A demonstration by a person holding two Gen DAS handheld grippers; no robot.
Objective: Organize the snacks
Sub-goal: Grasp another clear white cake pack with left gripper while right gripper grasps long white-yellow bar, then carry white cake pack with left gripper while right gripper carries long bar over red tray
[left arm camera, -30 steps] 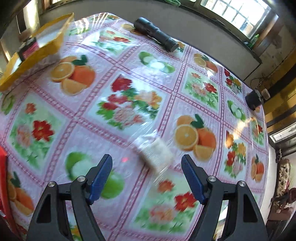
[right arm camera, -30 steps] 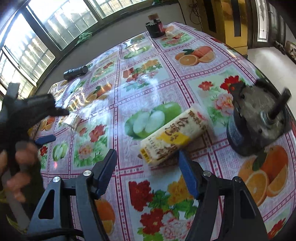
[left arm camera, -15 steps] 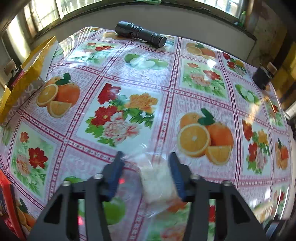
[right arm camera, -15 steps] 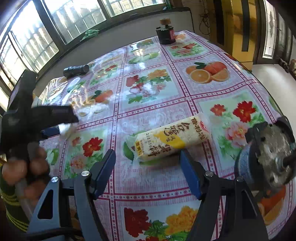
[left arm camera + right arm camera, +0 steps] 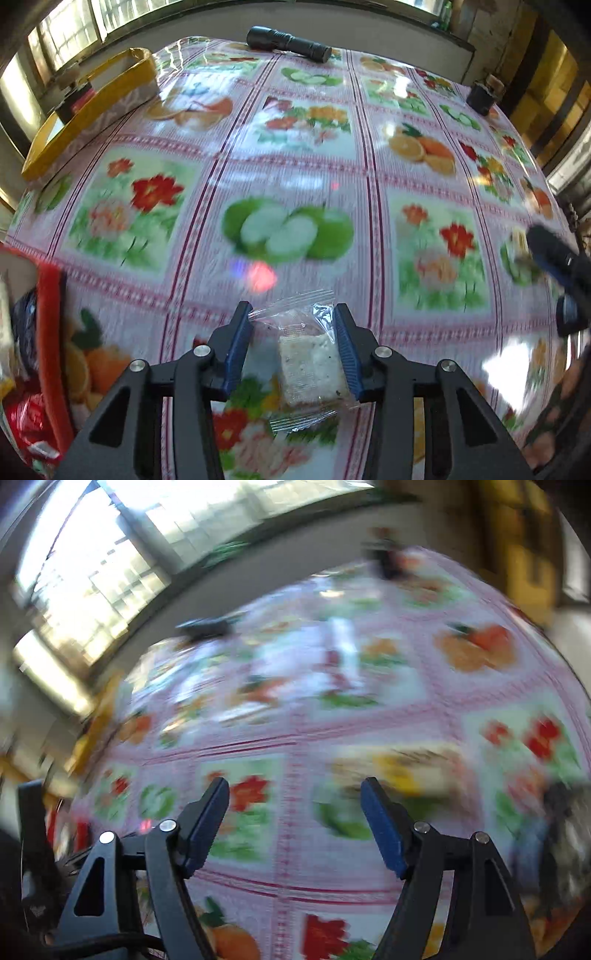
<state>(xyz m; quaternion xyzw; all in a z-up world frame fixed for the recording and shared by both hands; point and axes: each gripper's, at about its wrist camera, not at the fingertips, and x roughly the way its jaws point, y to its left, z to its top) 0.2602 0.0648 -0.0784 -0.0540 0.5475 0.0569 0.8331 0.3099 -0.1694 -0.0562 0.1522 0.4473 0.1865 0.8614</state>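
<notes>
In the left wrist view my left gripper [image 5: 291, 325] has its jaws closing on a small clear packet with a pale square cracker [image 5: 310, 365]. Both blue pads touch the packet, and it hangs sharp above the blurred tablecloth. In the right wrist view my right gripper [image 5: 295, 786] is open with nothing between its fingers. A long yellow and white snack pack [image 5: 399, 771] lies blurred on the table just beyond its right fingertip. A red basket [image 5: 51, 332] holding several snacks sits at the left edge of the left wrist view.
A yellow-rimmed box [image 5: 92, 107] stands at the back left. A black flashlight [image 5: 288, 42] lies at the far edge and a dark jar [image 5: 482, 98] at the back right. The other gripper's dark finger [image 5: 554, 254] shows at the right edge. A flowered, fruit-printed tablecloth [image 5: 295, 166] covers the table.
My left gripper closed around the small clear packet and carried it across the table, so the red basket came into view. The right wrist view swung, and the long pack now lies right of its jaws.
</notes>
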